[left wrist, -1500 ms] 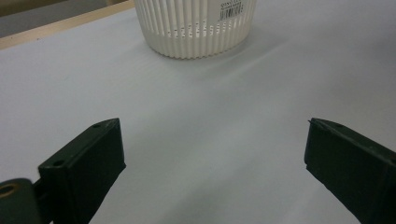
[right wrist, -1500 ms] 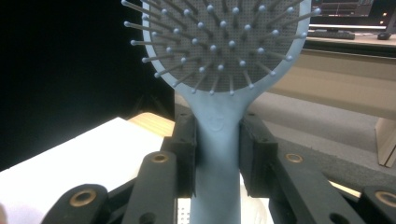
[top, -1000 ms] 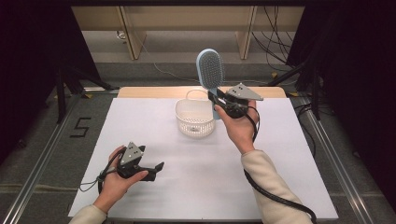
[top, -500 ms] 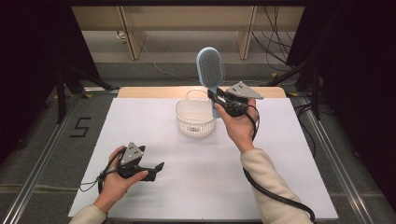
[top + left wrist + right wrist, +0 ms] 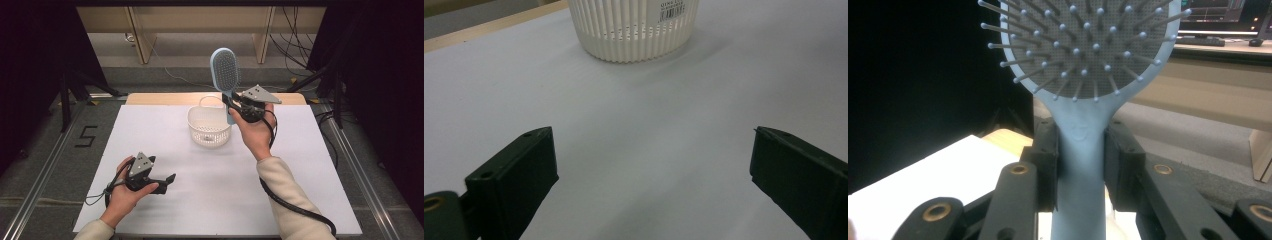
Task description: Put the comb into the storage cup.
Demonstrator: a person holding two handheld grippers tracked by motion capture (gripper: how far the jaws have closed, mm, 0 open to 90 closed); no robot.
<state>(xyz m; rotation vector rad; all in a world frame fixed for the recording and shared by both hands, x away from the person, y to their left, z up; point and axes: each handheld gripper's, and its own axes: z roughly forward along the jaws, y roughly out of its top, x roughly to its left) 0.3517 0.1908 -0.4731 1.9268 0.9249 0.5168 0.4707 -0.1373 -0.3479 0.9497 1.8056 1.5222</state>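
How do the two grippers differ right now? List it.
The right gripper is shut on the blue hairbrush; the left gripper holds nothing, its jaws wide open. The right gripper is raised beside the white basket, brush head pointing up; the left gripper sits low by the white table near its front edge, jaws pointing along it toward the basket. Both are black, hand-held, and carry a grey three-cornered plate.

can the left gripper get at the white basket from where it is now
Probably yes: the left gripper is open and faces the white basket across bare table. The hairbrush is held up, clear.
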